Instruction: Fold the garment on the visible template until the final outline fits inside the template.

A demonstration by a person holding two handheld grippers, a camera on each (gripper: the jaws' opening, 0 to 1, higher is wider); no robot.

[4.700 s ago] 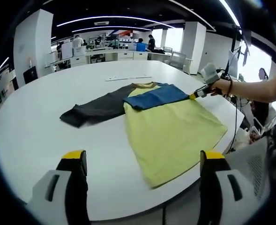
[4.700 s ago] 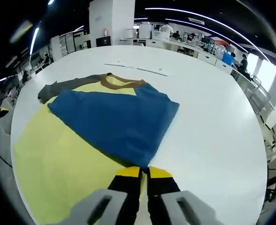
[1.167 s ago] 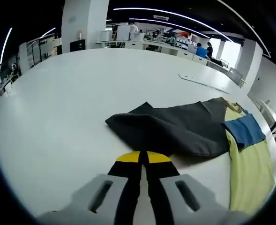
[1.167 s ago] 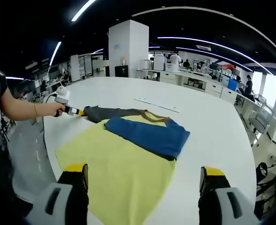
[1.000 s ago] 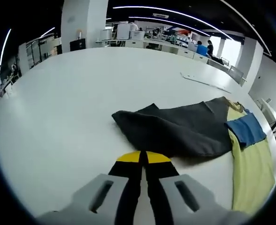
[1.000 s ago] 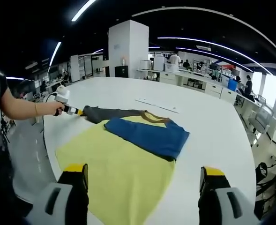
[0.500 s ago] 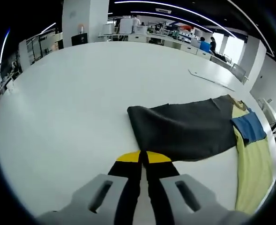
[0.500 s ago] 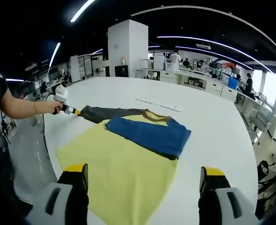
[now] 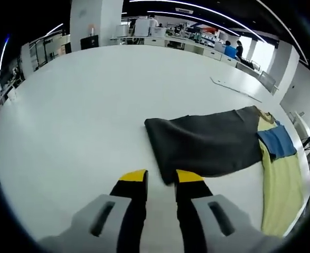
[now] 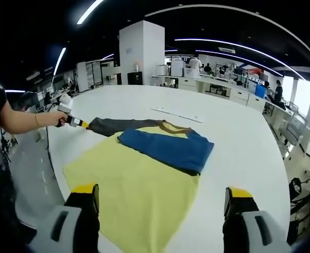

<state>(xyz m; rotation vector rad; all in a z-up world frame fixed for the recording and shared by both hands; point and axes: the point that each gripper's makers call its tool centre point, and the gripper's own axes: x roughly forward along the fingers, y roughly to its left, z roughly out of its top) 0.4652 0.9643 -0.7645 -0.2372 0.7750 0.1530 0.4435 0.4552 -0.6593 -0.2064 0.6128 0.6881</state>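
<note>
Left tongs slightly parted at dark sleeve end, gripping nothing. Right tongs wide, hovering near yellow shirt lying flat on white surface; blue sleeve folded across chest.

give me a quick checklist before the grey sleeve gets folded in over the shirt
1. Left gripper open at the cuff of the grey sleeve: ok.
2. Grey sleeve lying flat, stretched out on the table: ok.
3. Blue sleeve folded over the yellow body: ok.
4. Right gripper open, holding nothing: ok.
5. Template outline around the garment: cannot tell.
6. Yellow hem inside the table edge: cannot tell.
</note>
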